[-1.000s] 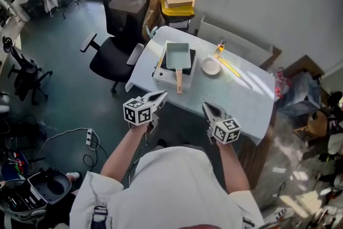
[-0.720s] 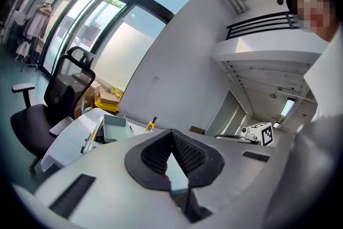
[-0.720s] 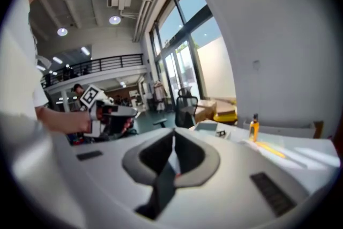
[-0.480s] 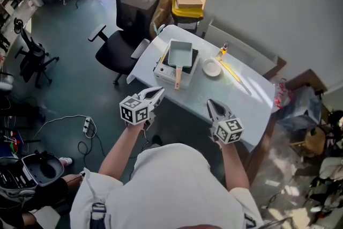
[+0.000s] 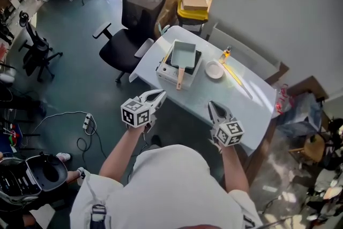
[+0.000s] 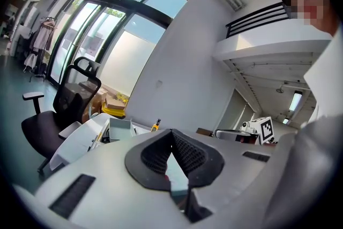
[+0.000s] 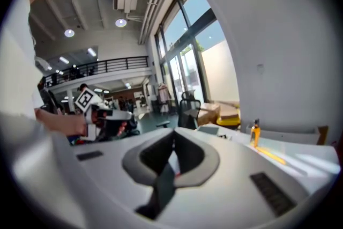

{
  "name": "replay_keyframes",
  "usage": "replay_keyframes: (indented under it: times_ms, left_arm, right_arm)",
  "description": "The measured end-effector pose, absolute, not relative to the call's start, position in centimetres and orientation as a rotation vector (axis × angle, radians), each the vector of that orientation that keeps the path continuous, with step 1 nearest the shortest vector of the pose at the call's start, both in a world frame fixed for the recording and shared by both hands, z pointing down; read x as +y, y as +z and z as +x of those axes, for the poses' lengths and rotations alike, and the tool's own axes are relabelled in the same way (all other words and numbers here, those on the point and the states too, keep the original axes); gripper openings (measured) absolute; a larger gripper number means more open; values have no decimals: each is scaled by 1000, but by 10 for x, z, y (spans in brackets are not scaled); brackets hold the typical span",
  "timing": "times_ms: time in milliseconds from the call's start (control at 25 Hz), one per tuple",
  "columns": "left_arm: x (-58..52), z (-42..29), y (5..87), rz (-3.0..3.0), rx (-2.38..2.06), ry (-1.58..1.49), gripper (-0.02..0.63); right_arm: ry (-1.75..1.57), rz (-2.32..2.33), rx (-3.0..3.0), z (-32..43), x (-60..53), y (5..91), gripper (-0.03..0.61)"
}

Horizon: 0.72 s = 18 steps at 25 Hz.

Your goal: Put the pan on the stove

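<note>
A pale blue square pan [image 5: 183,54] with a wooden handle [image 5: 180,78] sits on a white portable stove [image 5: 172,75] at the left end of the white table [image 5: 241,104]; in the left gripper view the pan [image 6: 119,127] shows far off. My left gripper [image 5: 161,95] is held short of the table's near edge, shut and empty. To the right of it my right gripper [image 5: 211,105] is also shut, holding nothing. Both grippers are well away from the pan.
A small white plate [image 5: 214,70], a little yellow bottle [image 5: 227,52] and a yellow stick [image 5: 231,70] lie on the table right of the stove. A black office chair [image 5: 134,19] stands at the table's left end. Boxes and a yellow bin [image 5: 194,8] are behind.
The head view has shifted, so the table sits slightly lower and further right in the picture. Both grippers stay shut in about the same place before the body.
</note>
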<state>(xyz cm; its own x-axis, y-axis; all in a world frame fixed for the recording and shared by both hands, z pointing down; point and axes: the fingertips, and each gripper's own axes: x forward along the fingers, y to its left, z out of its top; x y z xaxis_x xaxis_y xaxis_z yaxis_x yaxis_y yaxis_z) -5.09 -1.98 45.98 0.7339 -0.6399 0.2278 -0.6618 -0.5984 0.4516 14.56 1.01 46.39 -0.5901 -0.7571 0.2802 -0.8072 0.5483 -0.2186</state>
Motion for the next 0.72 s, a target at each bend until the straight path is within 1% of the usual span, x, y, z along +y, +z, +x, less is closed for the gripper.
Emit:
replay_keyframes:
  times_ms: [720]
  left_arm:
    - [-18,-62,463,2397,-1011,55,27]
  right_arm:
    - [502,1347,-2623,143,13,472,32]
